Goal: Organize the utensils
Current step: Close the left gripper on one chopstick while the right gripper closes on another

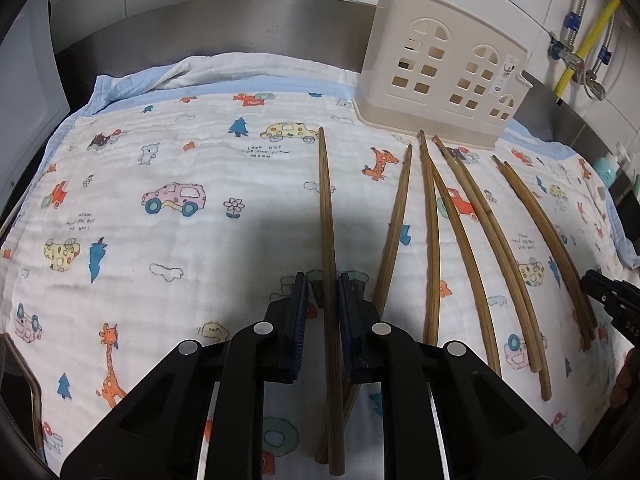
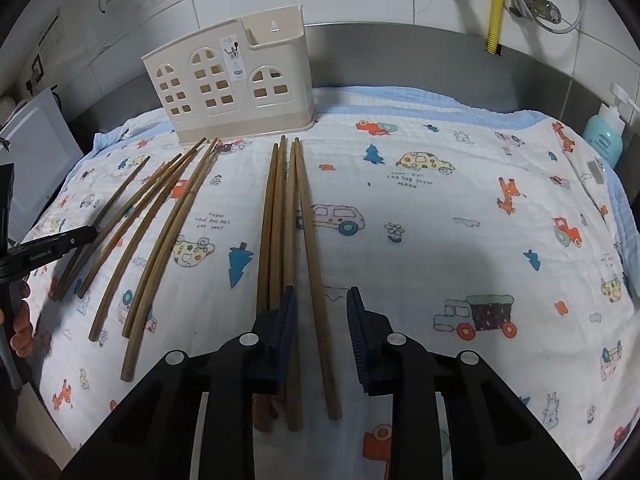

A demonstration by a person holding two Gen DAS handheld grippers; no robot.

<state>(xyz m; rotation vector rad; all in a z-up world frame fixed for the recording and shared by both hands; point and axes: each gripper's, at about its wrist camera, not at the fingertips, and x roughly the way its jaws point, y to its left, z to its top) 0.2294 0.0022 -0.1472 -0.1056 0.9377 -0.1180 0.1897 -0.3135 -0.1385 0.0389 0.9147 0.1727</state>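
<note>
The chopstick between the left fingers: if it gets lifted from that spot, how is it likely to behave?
The chopstick is thin wood, so probably stiff and light. The left gripper straddles it well toward its near end, so the long far end may droop or swing. The soft printed cloth should keep it from rolling.

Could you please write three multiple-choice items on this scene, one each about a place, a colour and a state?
1. Where does the utensil holder stand?
A. At the far edge of the cloth, beyond the chopsticks
B. Beside the soap bottle
C. Between the grippers

2. What colour is the holder?
A. Blue
B. Cream
C. Black

3. What is the left gripper doing?
A. Gripping the holder
B. Straddling one chopstick
C. Closed with nothing between its fingers

Answers: 1 A, it stands past the chopstick tips by the steel backsplash. 2 B, the plastic looks cream. 3 B, a chopstick runs between its fingers.
</note>
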